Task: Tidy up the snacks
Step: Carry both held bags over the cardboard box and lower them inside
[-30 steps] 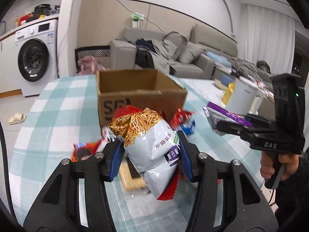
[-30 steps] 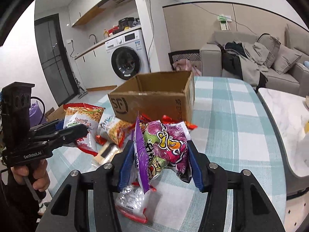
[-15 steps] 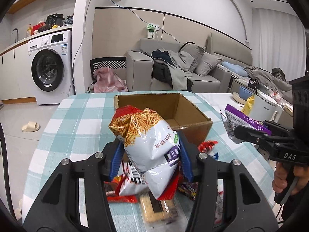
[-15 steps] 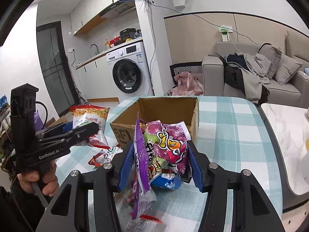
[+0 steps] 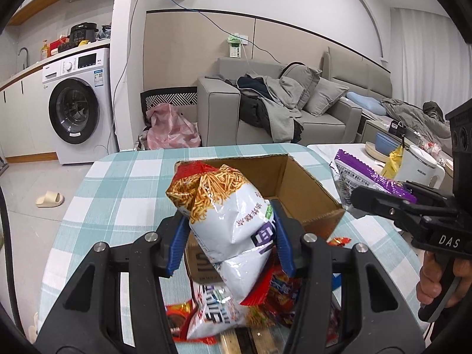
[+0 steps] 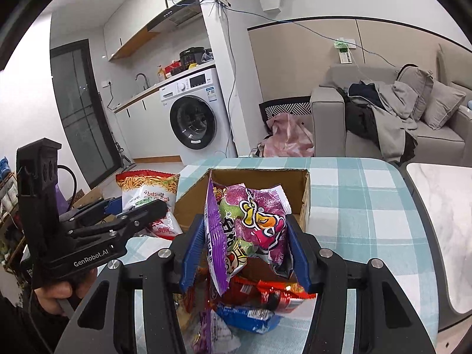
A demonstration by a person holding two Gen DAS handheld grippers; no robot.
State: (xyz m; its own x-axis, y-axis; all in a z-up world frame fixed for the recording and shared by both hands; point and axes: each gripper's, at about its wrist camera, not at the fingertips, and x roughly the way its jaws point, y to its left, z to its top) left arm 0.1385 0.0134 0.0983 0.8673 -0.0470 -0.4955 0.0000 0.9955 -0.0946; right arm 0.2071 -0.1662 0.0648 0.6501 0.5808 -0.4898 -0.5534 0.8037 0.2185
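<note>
My left gripper (image 5: 231,240) is shut on a white and orange noodle-snack bag (image 5: 224,206), held in the air in front of the open cardboard box (image 5: 306,185). My right gripper (image 6: 244,253) is shut on a purple snack bag (image 6: 250,224), lifted just before the same box (image 6: 305,203). Each gripper shows in the other's view: the right gripper (image 5: 383,203) with its purple bag at the right, the left gripper (image 6: 132,215) with its noodle bag (image 6: 147,191) at the left. Loose snack packets (image 6: 259,295) lie under both grippers.
The box stands on a table with a teal checked cloth (image 5: 124,183). A white kettle (image 5: 419,165) and bowls sit at the far right. A marble-topped table (image 6: 442,212) adjoins on the right. Behind are a sofa (image 5: 295,112) and a washing machine (image 5: 76,112).
Both grippers have risen and come closer to the box with their bags held. The box interior now shows from above, and the loose packets have dropped lower in view.
</note>
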